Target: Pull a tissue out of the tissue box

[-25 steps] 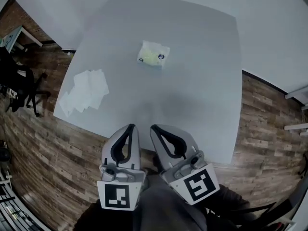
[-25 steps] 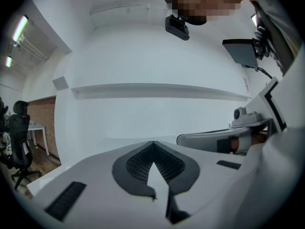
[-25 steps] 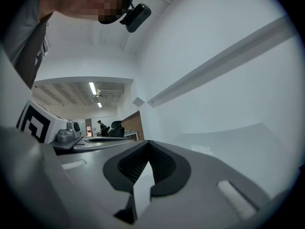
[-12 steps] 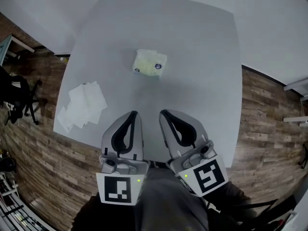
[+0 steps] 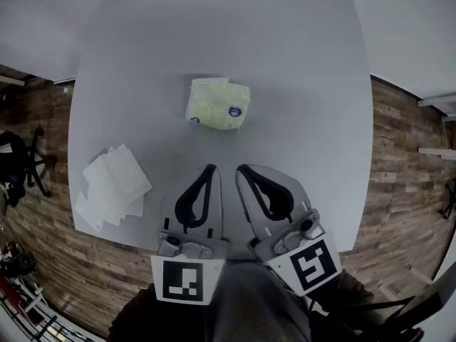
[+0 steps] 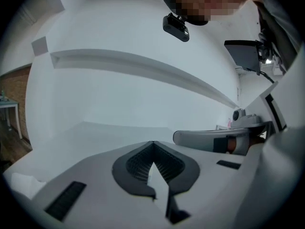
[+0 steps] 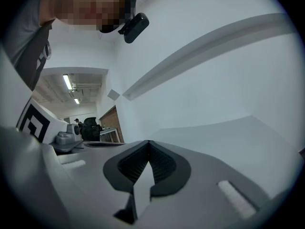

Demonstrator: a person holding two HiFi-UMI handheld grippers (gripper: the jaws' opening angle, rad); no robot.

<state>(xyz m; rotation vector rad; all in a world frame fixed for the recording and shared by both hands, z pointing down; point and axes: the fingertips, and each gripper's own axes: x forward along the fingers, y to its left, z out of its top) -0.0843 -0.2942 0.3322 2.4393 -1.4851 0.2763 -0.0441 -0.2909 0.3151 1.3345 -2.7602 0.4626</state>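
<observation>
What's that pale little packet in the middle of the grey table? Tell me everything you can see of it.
The tissue pack, seen only in the head view, is a soft-looking, roughly rectangular packet, pale yellow-green, with a small round blue mark near its right edge. It lies flat and slightly askew near the middle of the grey table. Only the table touches it: the left gripper and right gripper are short of it, and the loose white tissues lie apart to its left.
</observation>
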